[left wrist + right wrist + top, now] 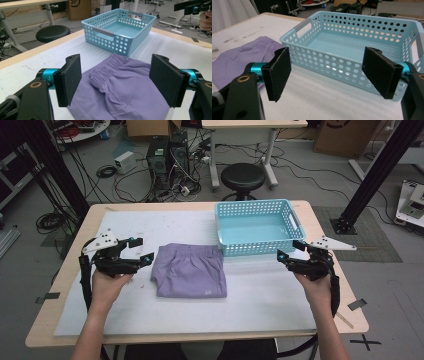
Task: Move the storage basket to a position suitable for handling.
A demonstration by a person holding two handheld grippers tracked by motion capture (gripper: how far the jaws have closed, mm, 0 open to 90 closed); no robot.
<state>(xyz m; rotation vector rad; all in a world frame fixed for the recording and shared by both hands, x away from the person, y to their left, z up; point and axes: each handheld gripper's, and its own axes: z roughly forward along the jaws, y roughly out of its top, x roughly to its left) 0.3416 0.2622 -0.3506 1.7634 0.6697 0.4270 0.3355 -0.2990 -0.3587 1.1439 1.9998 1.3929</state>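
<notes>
Shorts: purple folded shorts [190,270] are lying mid-table, touching the basket's front wall.
Basket: light-blue basket [255,227] is sitting empty (far side).
Left gripper [140,251]: jaws gaping, grasping nothing, beside the shorts.
Right gripper [290,251]: jaws gaping, hovering near the basket.

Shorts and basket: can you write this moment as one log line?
shorts: folded, on table | basket: empty, behind shorts | left gripper: open, beside shorts | right gripper: open, holding nothing

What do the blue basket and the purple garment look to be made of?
Basket: probably moulded plastic, smooth with a slight sheen, walls punched with even round holes. Purple garment: thin matte woven fabric, apparently; it lies folded in soft creases, with a gathered elastic waistband.
</notes>
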